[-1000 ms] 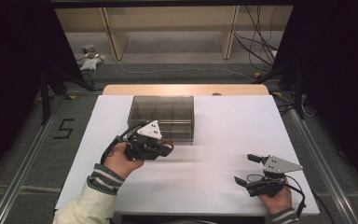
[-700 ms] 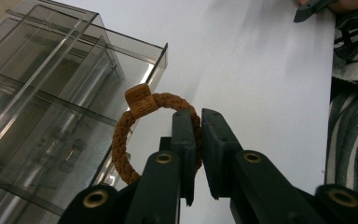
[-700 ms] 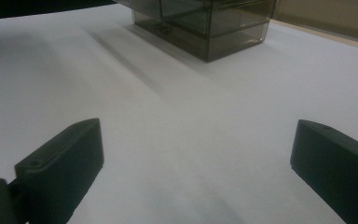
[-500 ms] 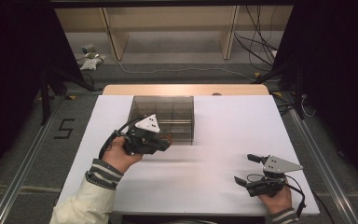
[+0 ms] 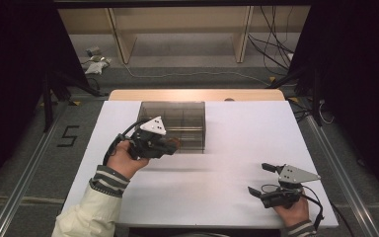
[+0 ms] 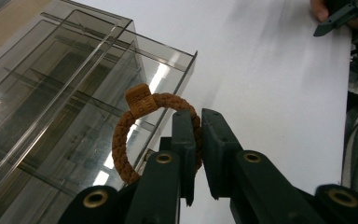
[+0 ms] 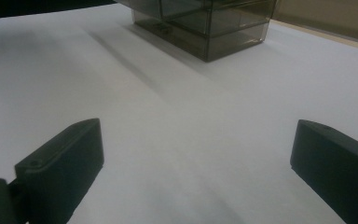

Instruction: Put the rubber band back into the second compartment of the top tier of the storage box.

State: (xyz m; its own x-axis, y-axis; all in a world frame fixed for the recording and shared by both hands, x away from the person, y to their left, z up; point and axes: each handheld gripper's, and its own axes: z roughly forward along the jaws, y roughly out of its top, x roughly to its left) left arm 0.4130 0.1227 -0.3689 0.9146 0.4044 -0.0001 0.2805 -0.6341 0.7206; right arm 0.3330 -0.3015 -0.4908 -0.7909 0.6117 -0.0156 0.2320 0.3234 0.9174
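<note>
Brown braided band (image 6: 135, 135) clamped in left gripper (image 6: 196, 140), at organizer (image 5: 173, 126) front edge; drop into a compartment not done. Right gripper (image 5: 268, 179) jaws apart, idle near surface (image 5: 237, 148) front-right corner.

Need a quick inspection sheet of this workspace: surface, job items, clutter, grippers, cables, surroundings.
Surface: white table, bare around the work.
Job's things: brown braided ring in the left gripper, at the smoked clear divided box.
Clutter: nothing seen.
Grippers: left shut on the ring; right gripper open, holding nothing, low at the near right.
Cables: one trails from each gripper.
Surroundings: wooden frame, loose floor cables, floor mark "5".
</note>
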